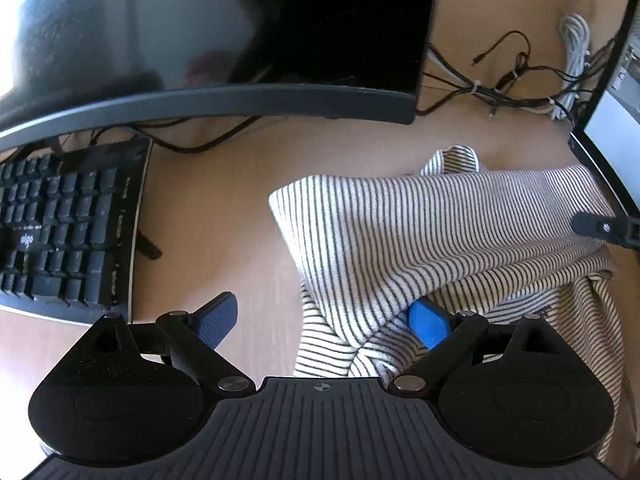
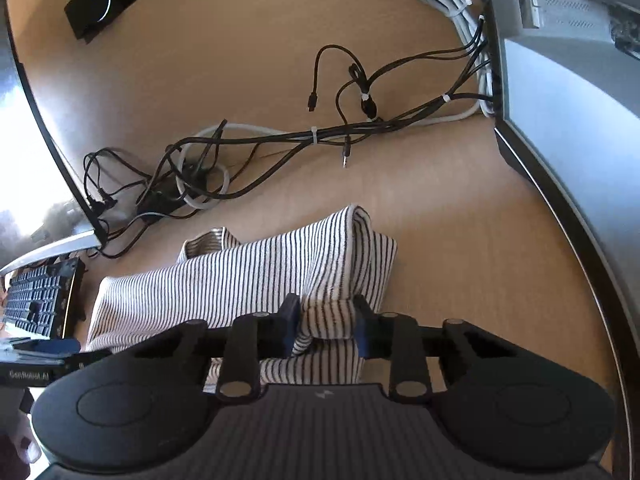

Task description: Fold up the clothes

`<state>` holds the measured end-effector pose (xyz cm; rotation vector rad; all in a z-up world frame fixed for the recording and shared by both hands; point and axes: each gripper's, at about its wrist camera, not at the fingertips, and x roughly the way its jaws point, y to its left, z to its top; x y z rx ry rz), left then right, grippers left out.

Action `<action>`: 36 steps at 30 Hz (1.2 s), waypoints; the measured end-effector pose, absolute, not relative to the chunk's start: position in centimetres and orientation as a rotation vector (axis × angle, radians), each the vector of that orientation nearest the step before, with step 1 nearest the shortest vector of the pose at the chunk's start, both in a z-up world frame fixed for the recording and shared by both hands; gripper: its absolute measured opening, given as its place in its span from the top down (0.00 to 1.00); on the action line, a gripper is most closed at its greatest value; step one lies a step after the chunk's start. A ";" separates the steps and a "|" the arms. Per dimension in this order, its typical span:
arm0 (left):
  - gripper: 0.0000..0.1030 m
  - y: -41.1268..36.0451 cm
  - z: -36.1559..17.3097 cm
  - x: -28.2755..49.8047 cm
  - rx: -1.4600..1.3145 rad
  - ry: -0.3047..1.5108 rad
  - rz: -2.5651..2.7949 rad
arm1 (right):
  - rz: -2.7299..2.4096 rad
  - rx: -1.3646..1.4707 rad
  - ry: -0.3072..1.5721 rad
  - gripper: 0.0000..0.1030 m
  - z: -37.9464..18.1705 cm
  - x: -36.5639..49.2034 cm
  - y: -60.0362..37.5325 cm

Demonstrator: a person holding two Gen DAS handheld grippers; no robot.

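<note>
The striped garment (image 1: 440,232) lies bunched on the wooden tabletop (image 1: 224,208), filling the centre-right of my left wrist view; in my right wrist view the same cloth (image 2: 240,280) sits in the lower middle, folded over on itself, with a doubled edge standing up at its upper right.

My right tool (image 2: 326,326) is clamped on a gathered fold of that cloth: both pads press into the stripes from either side, low in the frame. My left tool (image 1: 322,322) stands wide open (nothing pinched). Its left finger (image 1: 216,320) hangs over bare wood, while its right finger (image 1: 428,326) is partly tucked under a drooping fold of the garment. I cannot tell whether that pad touches the fabric.

At the right edge of my left view a dark piece of the other tool pokes in over the cloth.

Further out, a black keyboard (image 1: 60,232) sits at the left. A dark curved monitor (image 1: 200,40) fills the upper left. A tangle of black and white cables (image 2: 280,136) crosses the tabletop beyond the garment, running to a grey computer case (image 2: 560,80) at the upper right.
</note>
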<state>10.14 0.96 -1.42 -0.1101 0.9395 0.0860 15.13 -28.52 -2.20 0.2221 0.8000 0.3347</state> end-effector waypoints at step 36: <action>0.03 -2.9 -0.9 11.8 -0.190 0.924 -0.181 | 0.344 0.104 0.774 0.68 -3.6 13.7 -26.2</action>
